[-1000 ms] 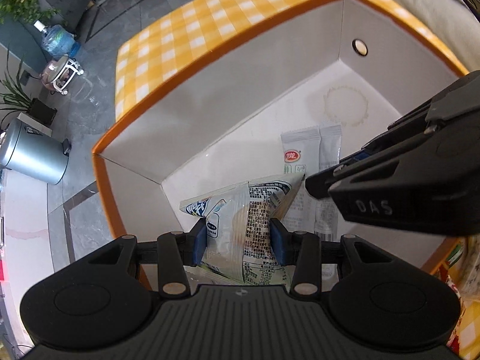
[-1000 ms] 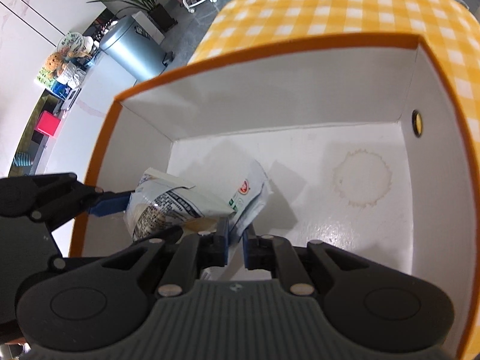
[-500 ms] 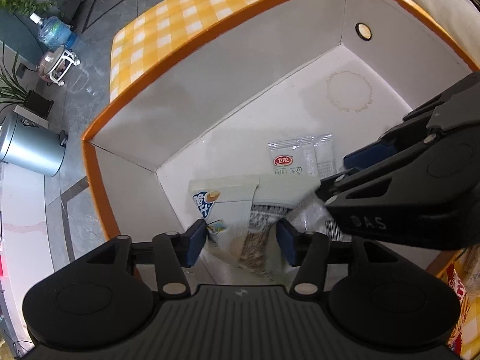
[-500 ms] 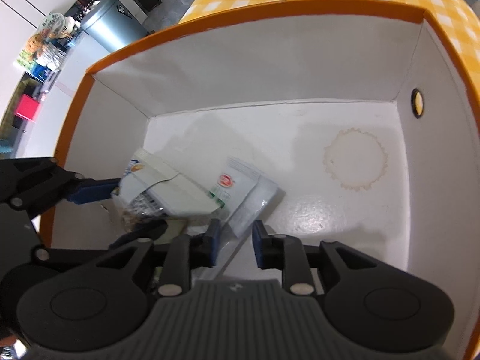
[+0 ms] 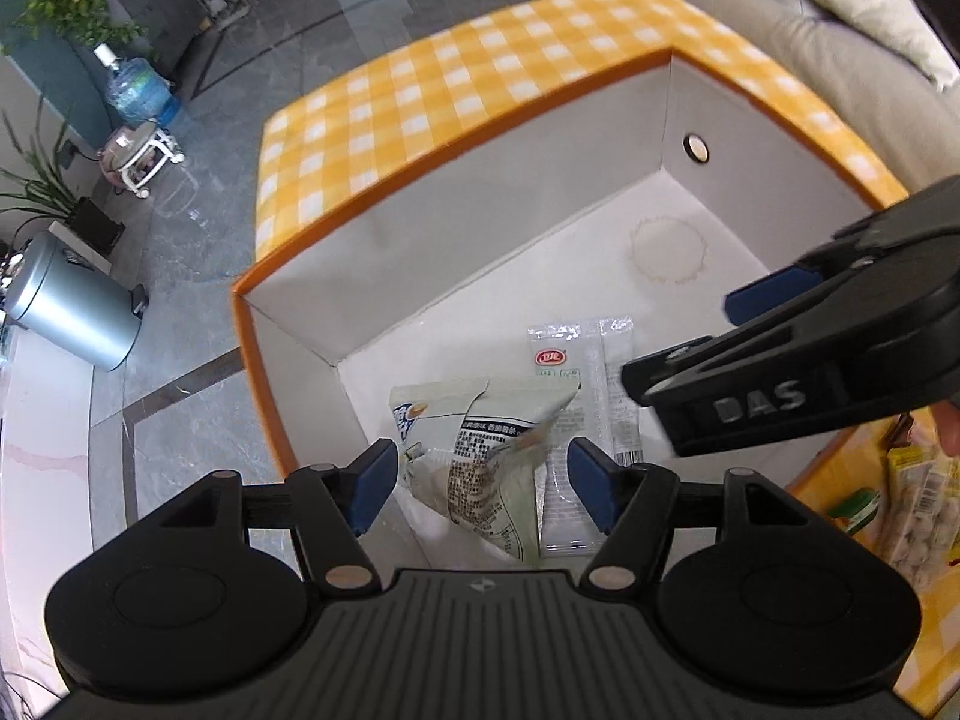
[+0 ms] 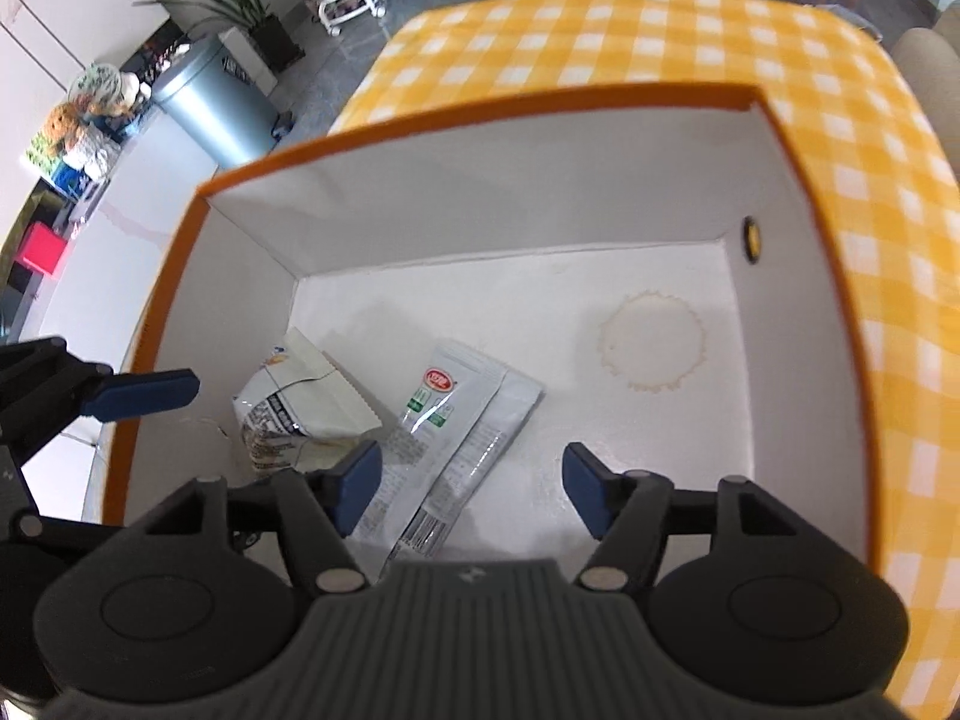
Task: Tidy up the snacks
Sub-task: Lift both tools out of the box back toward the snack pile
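Snack packets lie on the floor of an orange-rimmed white box (image 6: 480, 114): a crumpled printed bag (image 5: 480, 450) below and between the spread jaws of the left gripper (image 5: 480, 474), untouched, and a flat white sachet (image 6: 462, 414) beside it, below the spread jaws of the right gripper (image 6: 468, 486). The box sits on a yellow checked surface (image 6: 660, 42). More snack packs (image 5: 918, 510) lie outside the box.

Two snack packs lie inside the orange box (image 6: 180, 252) with white walls. The crumpled snack bag (image 6: 300, 396) is whitish with small black print and sits near the box's left wall. Just beside it, the flat white snack packet (image 6: 462, 414) with a red logo lies slanted on the box floor.
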Tool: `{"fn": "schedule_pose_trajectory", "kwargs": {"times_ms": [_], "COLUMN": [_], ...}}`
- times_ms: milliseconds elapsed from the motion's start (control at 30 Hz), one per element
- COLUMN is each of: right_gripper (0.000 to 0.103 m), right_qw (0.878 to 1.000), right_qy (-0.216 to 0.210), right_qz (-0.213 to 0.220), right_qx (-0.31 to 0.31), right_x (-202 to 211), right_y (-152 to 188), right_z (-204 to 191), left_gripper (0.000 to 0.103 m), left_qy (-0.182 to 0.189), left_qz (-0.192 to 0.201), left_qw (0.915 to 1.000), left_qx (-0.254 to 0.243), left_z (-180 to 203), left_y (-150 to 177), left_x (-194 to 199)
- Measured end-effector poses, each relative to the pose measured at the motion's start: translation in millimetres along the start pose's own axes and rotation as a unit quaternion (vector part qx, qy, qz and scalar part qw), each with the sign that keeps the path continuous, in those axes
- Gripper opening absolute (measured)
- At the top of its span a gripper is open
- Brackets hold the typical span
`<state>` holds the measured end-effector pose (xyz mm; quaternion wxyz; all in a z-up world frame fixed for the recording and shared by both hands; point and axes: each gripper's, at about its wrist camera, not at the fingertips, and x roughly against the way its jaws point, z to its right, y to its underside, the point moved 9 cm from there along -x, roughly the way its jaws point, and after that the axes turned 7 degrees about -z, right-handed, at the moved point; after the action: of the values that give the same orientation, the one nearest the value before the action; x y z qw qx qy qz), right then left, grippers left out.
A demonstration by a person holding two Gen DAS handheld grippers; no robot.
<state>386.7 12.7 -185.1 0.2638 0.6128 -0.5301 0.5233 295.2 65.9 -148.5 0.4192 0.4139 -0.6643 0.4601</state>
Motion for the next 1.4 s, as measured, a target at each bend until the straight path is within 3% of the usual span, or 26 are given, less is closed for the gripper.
{"fn": "schedule_pose_trajectory", "kwargs": {"times_ms": [300, 400, 567, 833, 1167, 1400], "right_gripper": [0.068, 0.073, 0.073, 0.073, 0.073, 0.073], "right_qw": [0.998, 0.994, 0.985, 0.974, 0.977, 0.987], "right_qy": [0.023, 0.04, 0.059, 0.067, 0.102, 0.092], "right_qz": [0.063, 0.096, 0.148, 0.208, 0.178, 0.124], "right_qx": [0.015, 0.034, 0.062, 0.063, 0.059, 0.04], "right_x": [57.0, 82.3, 117.6, 152.8, 146.8, 129.7], "right_y": [25.5, 37.2, 65.9, 114.8, 177.1, 210.9], "right_z": [-3.2, -6.6, -17.0, -19.4, 1.0, 14.9], "left_gripper": [0.077, 0.077, 0.078, 0.078, 0.076, 0.076], "left_qy": [-0.005, -0.001, 0.005, 0.043, 0.105, 0.17], "left_qz": [0.045, 0.069, 0.101, 0.127, 0.093, 0.03], "left_qw": [0.9979, 0.9959, 0.9919, 0.9868, 0.986, 0.9821], "left_qx": [0.046, 0.058, 0.076, 0.09, 0.09, 0.075], "left_z": [-5.2, -5.6, -2.5, 17.2, 50.7, 70.3], "left_y": [14.2, 21.3, 35.0, 68.3, 111.5, 137.5], "left_x": [30.7, 48.8, 76.1, 98.8, 91.4, 78.9]}}
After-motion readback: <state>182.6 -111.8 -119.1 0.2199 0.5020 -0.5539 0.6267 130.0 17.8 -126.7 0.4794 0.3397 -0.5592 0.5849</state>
